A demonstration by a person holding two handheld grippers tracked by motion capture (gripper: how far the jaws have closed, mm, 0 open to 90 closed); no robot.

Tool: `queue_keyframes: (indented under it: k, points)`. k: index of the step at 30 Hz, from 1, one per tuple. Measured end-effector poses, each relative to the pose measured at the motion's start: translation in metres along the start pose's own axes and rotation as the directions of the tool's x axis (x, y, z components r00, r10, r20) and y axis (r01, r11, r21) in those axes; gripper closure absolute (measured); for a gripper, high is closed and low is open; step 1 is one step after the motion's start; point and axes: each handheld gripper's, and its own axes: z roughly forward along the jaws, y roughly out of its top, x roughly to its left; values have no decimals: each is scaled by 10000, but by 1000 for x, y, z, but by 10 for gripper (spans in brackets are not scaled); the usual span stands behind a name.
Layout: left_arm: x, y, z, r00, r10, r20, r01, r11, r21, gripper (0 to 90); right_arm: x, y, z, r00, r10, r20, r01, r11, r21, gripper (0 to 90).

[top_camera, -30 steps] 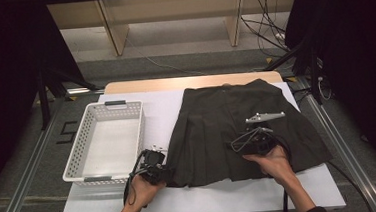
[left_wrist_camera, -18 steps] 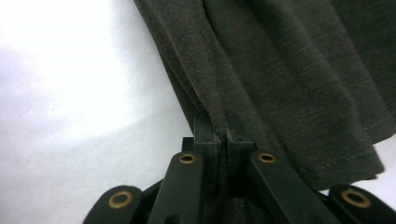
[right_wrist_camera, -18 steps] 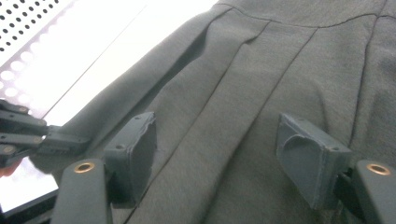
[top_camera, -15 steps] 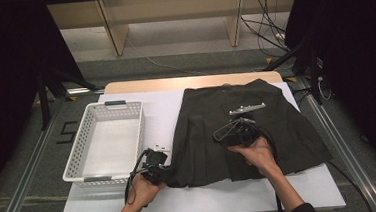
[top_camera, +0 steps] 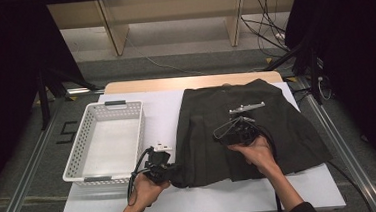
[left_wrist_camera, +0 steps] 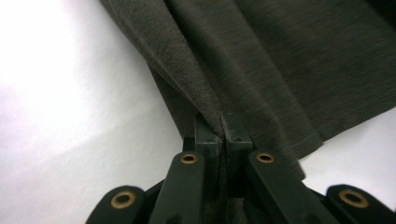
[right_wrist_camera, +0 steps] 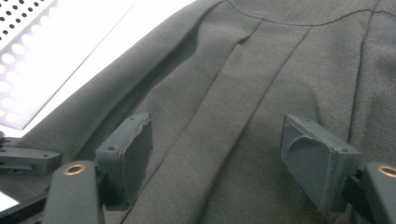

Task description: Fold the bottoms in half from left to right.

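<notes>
Left gripper view: the left claw (left_wrist_camera: 223, 135) is clamped tight on the near corner hem of the dark grey pleated fabric skirt (left_wrist_camera: 289, 70). The right claw (right_wrist_camera: 219, 158) gapes wide, jaws hovering above the skirt's pleats. Since half a second ago it has slid a little toward the left claw (top_camera: 161, 169), nearer the skirt's middle (top_camera: 198, 135). The skirt lies spread on the white surface (top_camera: 161, 108), just beside the white perforated plastic basket (top_camera: 79, 153).
</notes>
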Motion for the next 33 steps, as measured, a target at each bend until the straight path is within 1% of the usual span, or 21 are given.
queue_keyframes:
  k: [3,4,5,6,8,10,11,13,16,22,24,25,26,27,29,33]
  points:
    - [-3,2,-3,9999,95,81,-94,9998,-157,869,-2,0,-1,10000,9,91,-9,10000,18,264]
    - [-4,2,-4,9998,41,177,-37,9996,-268,869,-2,1,-2,10000,55,80,-55,10000,-23,265]
    - [-4,3,-6,9997,57,253,-50,9996,-269,869,-2,1,-2,10000,30,89,-30,10000,-41,265]
    - [-6,4,-8,9997,64,243,-55,9993,-363,868,-2,3,-3,9999,-5,131,5,10000,-34,265]
    - [-8,6,-11,9995,121,278,-107,9987,-490,868,-1,8,-5,9999,-84,139,87,9998,-154,271]
    - [-11,8,-13,9994,159,321,-140,9982,-580,868,-1,15,-4,10000,-15,36,16,9998,-221,275]
    - [-12,9,-14,9992,192,354,-169,9979,-631,868,0,19,-2,10000,5,10,-5,9998,-197,275]
    - [-15,13,-16,9986,324,426,-293,9970,-720,869,2,28,3,10000,-8,-82,8,10000,31,275]
    - [-21,19,-20,9976,473,501,-427,9951,-892,869,6,42,10,9998,23,-213,-21,9999,105,277]
    - [-32,28,-21,9951,739,660,-667,9921,-1063,869,15,68,25,9984,296,-478,-277,9988,401,278]
    - [-36,30,-20,9940,819,727,-737,9913,-1092,868,15,74,31,9985,335,-430,-307,9975,643,278]
    - [-38,32,-20,9936,864,728,-781,9908,-1102,868,16,78,33,9992,291,-279,-270,9972,700,278]
    - [-40,33,-20,9933,861,773,-769,9905,-1141,868,16,81,35,9993,308,-234,-289,9966,765,277]
    - [-40,34,-20,9925,944,782,-853,9899,-1129,868,17,83,38,9991,341,-237,-320,9961,821,278]
    - [-41,37,-20,9926,873,845,-764,9893,-1241,867,18,87,42,9992,350,-191,-331,9953,907,278]
    - [-43,41,-21,9914,933,915,-810,9882,-1301,868,21,92,50,9994,339,-115,-324,9933,1112,278]
